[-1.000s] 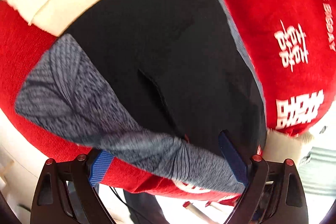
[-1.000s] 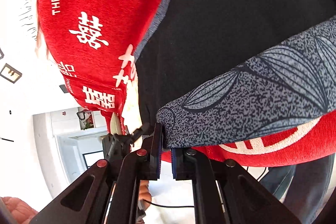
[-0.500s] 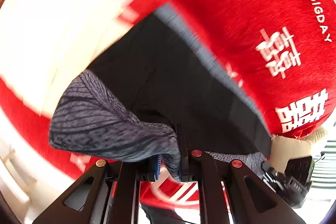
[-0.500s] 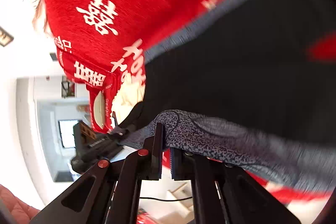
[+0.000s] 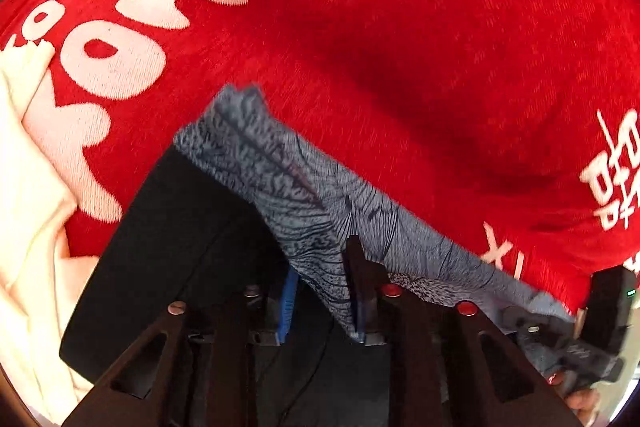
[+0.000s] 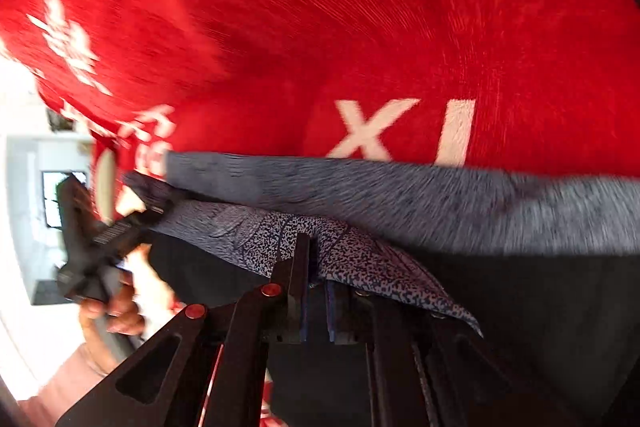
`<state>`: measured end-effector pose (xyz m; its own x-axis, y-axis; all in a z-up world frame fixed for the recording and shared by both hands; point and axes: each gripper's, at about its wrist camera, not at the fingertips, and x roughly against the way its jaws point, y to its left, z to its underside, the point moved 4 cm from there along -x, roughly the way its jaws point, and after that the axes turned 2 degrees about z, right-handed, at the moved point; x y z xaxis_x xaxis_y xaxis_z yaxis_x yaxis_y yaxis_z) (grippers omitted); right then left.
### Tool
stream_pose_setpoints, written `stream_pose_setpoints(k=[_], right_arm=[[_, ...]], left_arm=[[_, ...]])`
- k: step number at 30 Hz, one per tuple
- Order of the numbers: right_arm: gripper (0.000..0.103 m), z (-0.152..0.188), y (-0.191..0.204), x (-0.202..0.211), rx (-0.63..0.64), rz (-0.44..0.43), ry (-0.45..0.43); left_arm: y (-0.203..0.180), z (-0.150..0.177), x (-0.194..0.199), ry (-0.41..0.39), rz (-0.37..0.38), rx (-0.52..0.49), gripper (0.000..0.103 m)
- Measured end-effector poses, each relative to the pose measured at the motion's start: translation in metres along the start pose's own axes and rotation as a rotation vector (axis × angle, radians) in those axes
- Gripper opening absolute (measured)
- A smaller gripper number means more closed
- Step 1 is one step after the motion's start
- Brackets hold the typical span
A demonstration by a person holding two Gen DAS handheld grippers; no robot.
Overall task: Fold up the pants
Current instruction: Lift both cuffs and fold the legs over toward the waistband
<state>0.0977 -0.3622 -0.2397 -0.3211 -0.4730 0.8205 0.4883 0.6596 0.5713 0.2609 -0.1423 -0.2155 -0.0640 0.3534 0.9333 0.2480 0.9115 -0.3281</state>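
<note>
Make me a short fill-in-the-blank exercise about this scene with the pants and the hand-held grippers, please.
1. The pants lie on a cloth whose main colour is ____.
2. The patterned grey band of the pants is pinched by the ____ hand-held gripper.
3. The main fabric of the pants is ____.
4. The characters printed on the cloth are ____.

Missing words: red; right; black; white

Red plush blanket [image 5: 400, 27] with white printed characters fills both views; bright white room with a window [image 6: 56, 199] beyond its left edge.
</note>
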Motion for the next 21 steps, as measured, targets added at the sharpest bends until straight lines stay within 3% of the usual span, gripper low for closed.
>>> stream_pose_setpoints(k=[2,3,5,6,8,9,11,16,18,21], right_arm=[[0.007,-0.003,-0.004,-0.003,0.002,-0.018,-0.003],[0.007,-0.002,-0.006,-0.002,-0.004,-0.03,0.001],[0.009,-0.003,-0.009,0.001,-0.009,-0.041,0.011],[0.013,-0.004,-0.008,0.004,-0.005,-0.034,0.016],[0.031,-0.004,-0.001,0.014,0.013,-0.008,0.006],[0.057,-0.004,0.004,0.022,0.033,0.01,-0.022],[0.071,-0.001,0.012,0.044,0.055,0.018,-0.088],[0.073,0.047,-0.002,0.093,0.05,0.155,-0.147],[0.073,0.075,-0.024,0.109,0.023,0.22,-0.145],[0.073,0.126,-0.055,0.136,-0.023,0.326,-0.171]], left_arm=[[-0.001,-0.009,0.016,-0.006,-0.042,-0.009,0.039],[-0.002,-0.014,0.03,-0.04,-0.07,-0.013,0.055],[0.0,-0.016,0.063,-0.144,-0.166,-0.037,0.076],[-0.003,-0.018,0.074,-0.175,-0.209,-0.071,0.076],[-0.013,-0.014,0.072,-0.15,-0.251,-0.146,0.076],[-0.019,-0.007,0.066,-0.126,-0.27,-0.176,0.076],[-0.038,0.017,0.046,-0.076,-0.295,-0.252,0.076],[-0.075,0.088,-0.009,0.044,-0.349,-0.406,0.079],[-0.088,0.11,-0.026,0.011,-0.462,-0.507,0.085],[-0.104,0.122,-0.026,-0.007,-0.515,-0.595,0.084]])
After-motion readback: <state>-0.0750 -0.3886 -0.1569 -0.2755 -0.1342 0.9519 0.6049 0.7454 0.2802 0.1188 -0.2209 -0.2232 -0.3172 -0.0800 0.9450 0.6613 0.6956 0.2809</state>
